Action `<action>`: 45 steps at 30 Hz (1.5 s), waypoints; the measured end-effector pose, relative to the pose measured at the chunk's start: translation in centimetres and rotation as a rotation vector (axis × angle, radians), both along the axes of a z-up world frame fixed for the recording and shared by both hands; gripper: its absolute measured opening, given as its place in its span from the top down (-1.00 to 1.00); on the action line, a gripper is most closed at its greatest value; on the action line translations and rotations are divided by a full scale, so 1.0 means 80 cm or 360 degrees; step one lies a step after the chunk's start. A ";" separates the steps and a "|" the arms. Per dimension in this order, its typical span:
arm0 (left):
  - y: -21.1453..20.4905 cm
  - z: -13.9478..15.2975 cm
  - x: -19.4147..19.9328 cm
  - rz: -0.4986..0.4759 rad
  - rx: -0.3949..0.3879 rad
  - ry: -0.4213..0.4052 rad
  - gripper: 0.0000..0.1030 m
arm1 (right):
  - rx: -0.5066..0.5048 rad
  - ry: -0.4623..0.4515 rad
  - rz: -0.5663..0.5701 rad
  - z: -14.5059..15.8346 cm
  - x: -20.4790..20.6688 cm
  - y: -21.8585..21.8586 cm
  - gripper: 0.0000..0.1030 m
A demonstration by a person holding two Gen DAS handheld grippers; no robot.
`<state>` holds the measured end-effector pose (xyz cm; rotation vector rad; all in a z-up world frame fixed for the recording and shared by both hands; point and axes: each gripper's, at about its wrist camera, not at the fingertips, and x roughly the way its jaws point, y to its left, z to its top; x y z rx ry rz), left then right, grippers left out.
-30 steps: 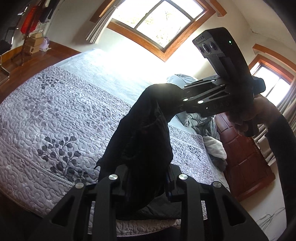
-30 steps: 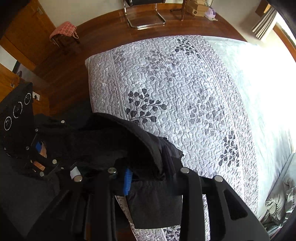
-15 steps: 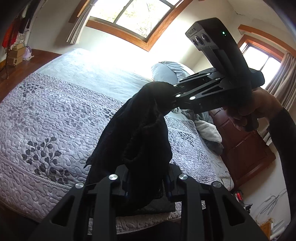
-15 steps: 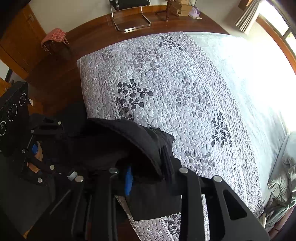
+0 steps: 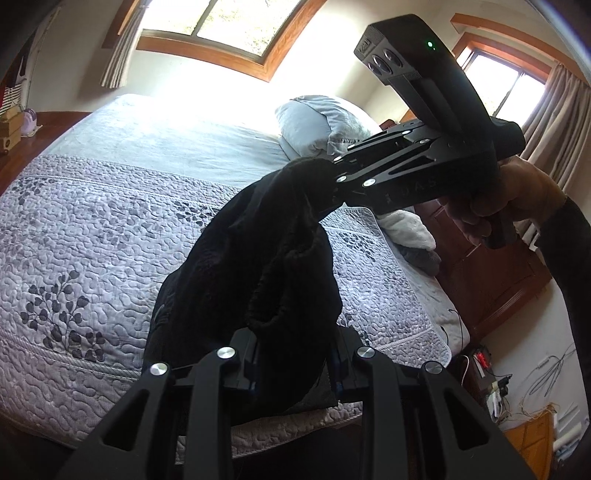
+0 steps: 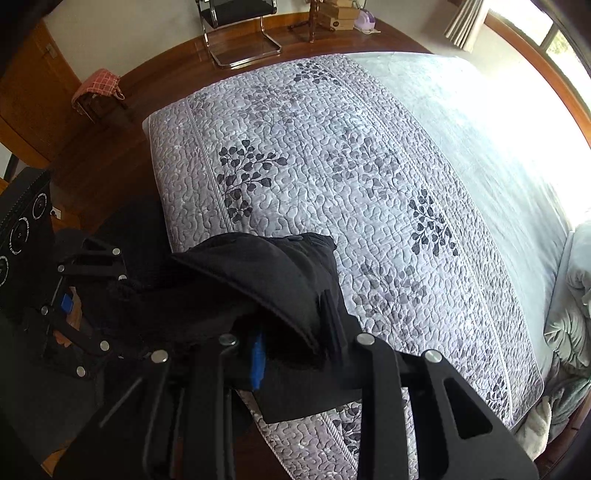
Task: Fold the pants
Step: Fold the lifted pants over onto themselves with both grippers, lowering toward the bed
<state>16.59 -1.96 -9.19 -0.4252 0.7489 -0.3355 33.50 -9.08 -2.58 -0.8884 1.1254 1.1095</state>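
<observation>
Black pants [image 5: 258,266] held up in the air above the near edge of the bed [image 5: 92,229], bunched between both grippers. Left gripper [image 5: 295,363] clamped narrow on one part of the cloth, right gripper [image 6: 295,354] clamped narrow on another part, with right hand [image 5: 495,199] around its handle. Quilt [image 6: 369,166] underneath, pillow [image 5: 314,122] far behind

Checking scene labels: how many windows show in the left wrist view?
2. A large wood-framed window at top, on the wall past the bed; a smaller window at upper right beside a curtain, partly hidden behind the right gripper.
</observation>
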 end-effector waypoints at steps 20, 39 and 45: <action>-0.082 -0.027 0.029 -0.0172 0.0057 0.0068 0.47 | 0.0033 -0.0079 -0.0043 -0.035 0.018 -0.090 0.52; -0.142 -0.064 0.056 -0.0298 0.0119 0.0155 0.47 | -0.0044 -0.0100 -0.0060 -0.088 0.034 -0.144 0.52; -0.164 -0.078 0.063 -0.0337 0.0157 0.0190 0.47 | -0.0069 -0.0098 -0.0068 -0.105 0.041 -0.159 0.52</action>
